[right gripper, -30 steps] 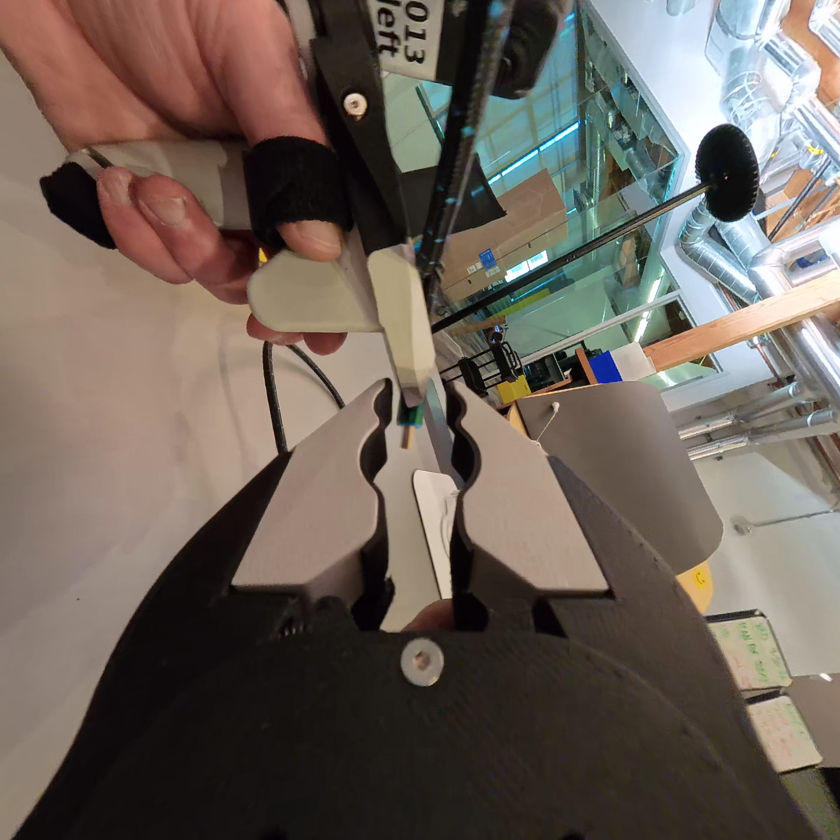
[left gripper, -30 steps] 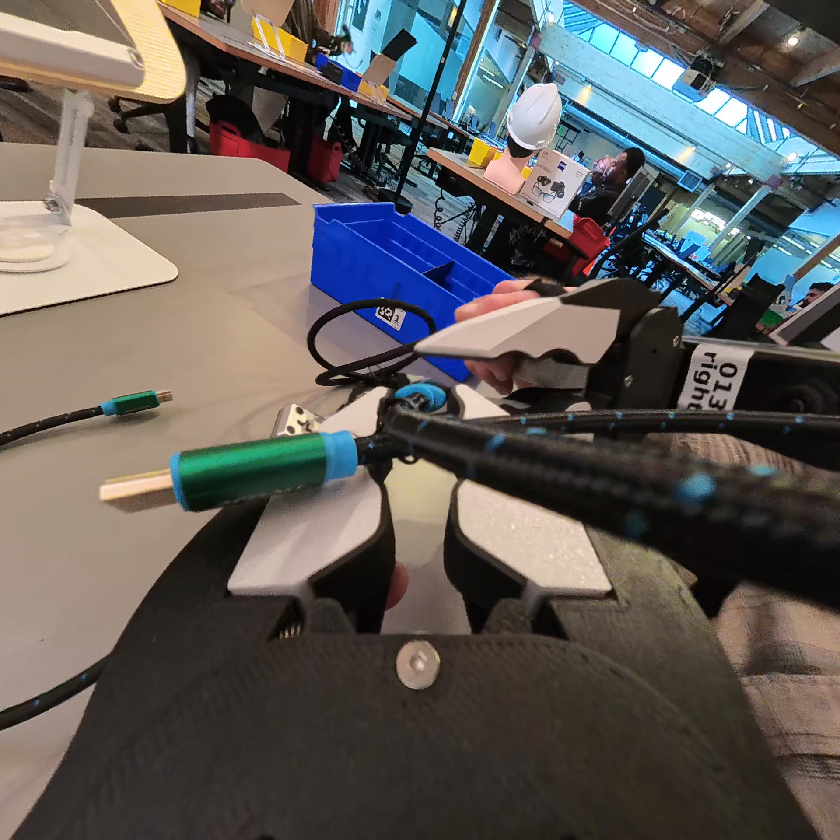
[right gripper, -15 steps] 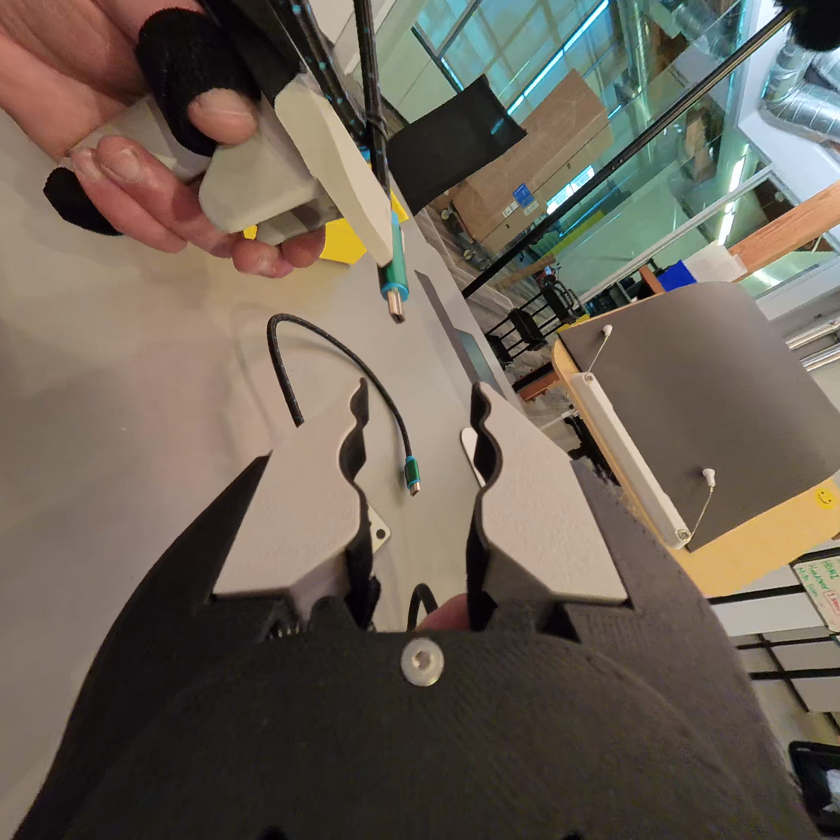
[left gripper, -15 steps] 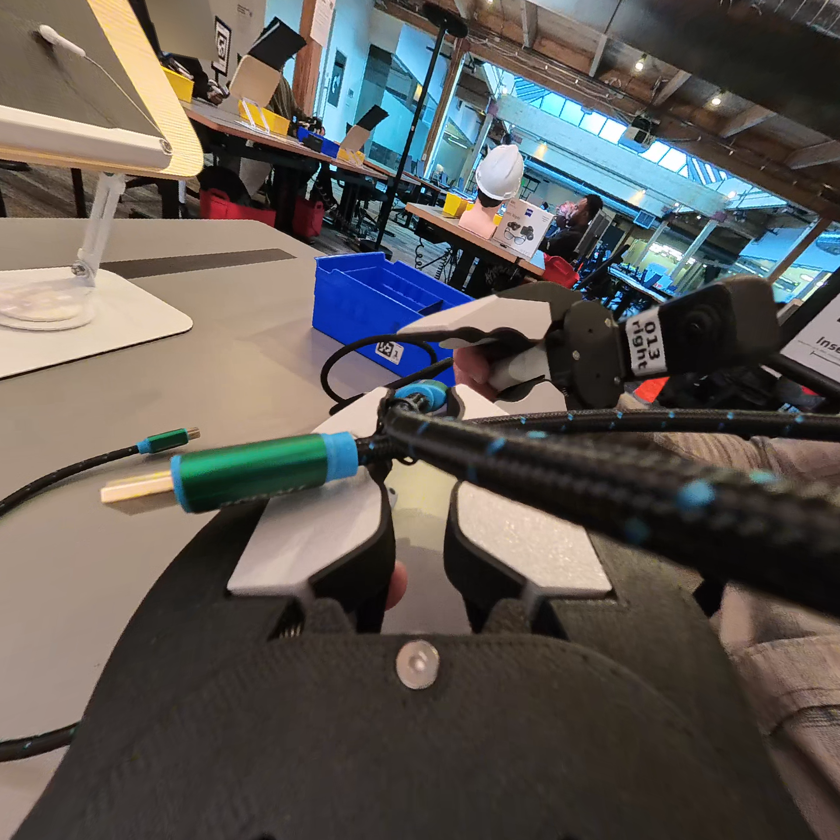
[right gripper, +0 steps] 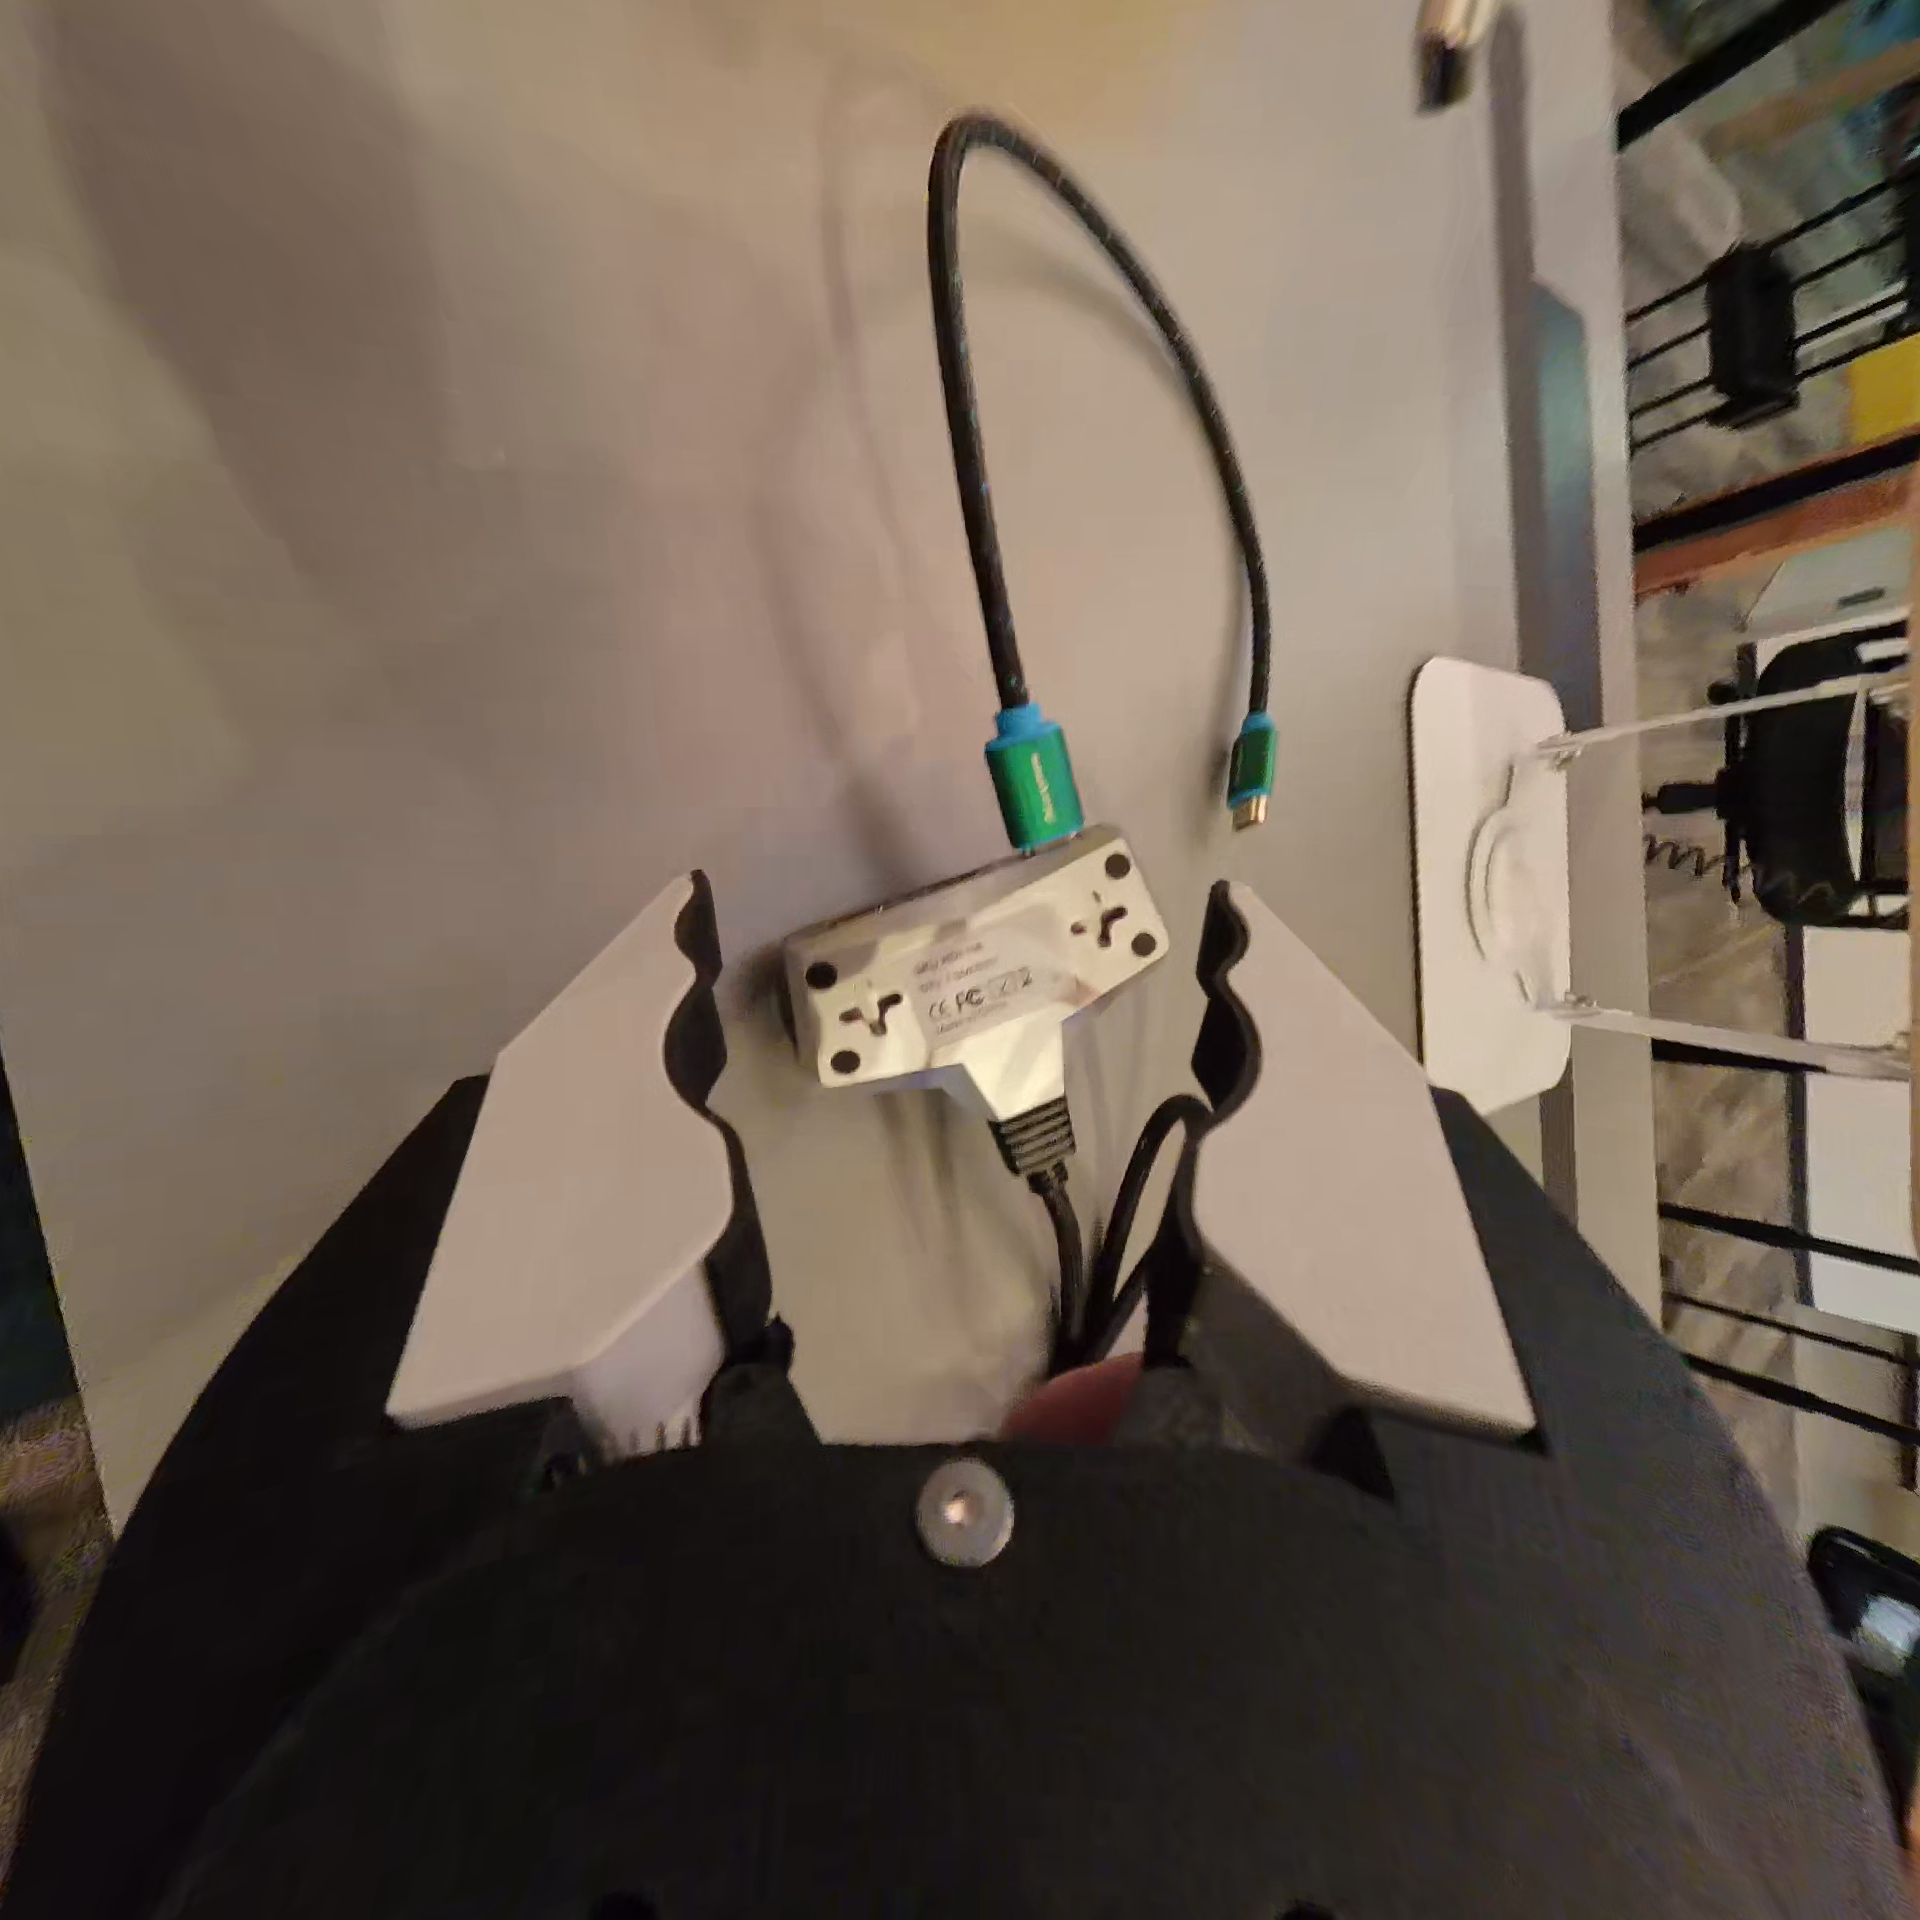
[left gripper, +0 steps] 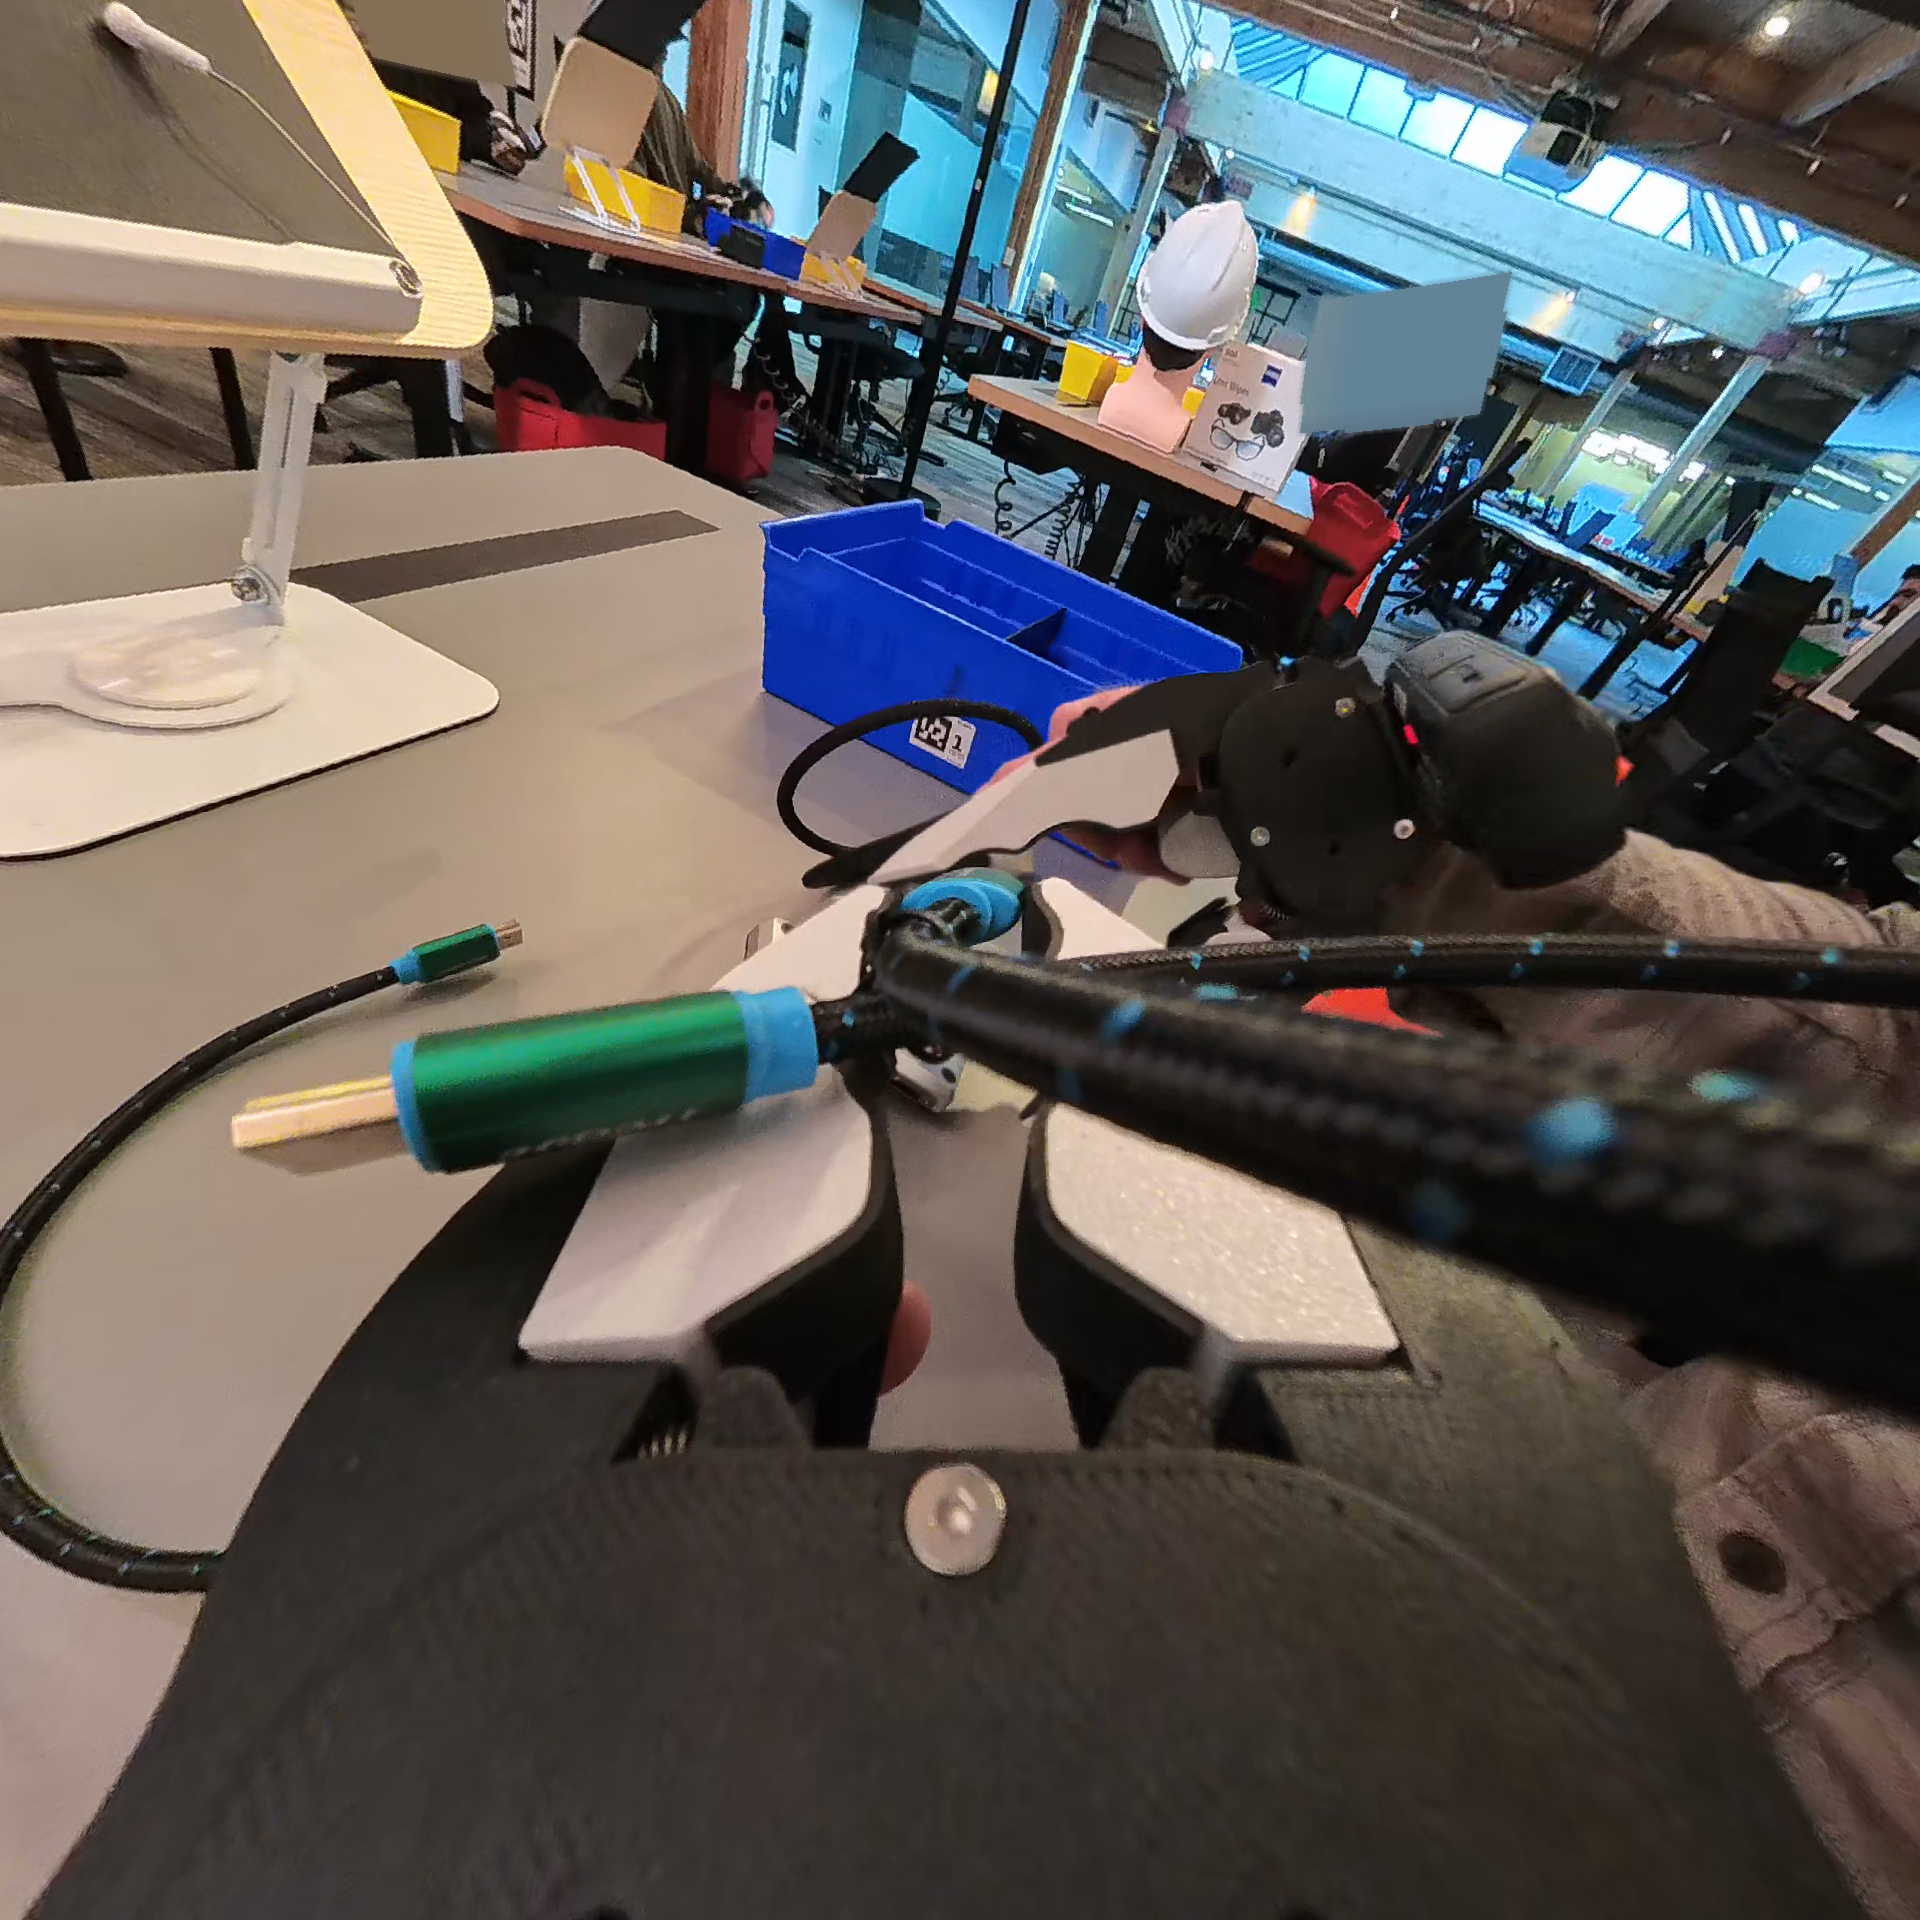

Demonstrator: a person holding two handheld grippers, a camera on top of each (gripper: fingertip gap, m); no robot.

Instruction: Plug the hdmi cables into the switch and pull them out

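In the left wrist view, the left gripper (left gripper: 951, 956) is clamped on a braided HDMI cable (left gripper: 1351, 1081) close behind its green plug (left gripper: 582, 1075), which juts out sideways to the left above the grey table (left gripper: 520, 790). The right gripper (left gripper: 862, 873) reaches in just beyond the fingertips, and a second, smaller green plug (left gripper: 452, 951) lies loose on the table farther left.

In the right wrist view, the right gripper (right gripper: 961, 935) hangs wide open over the silver switch (right gripper: 971, 966), which lies bottom-up between its fingers, untouched. One green plug (right gripper: 1034, 784) is already seated in the switch's far side. The step in hand looks like steadying the switch; next, the fingers need to close across its body so the held plug can be lined up with a free port.
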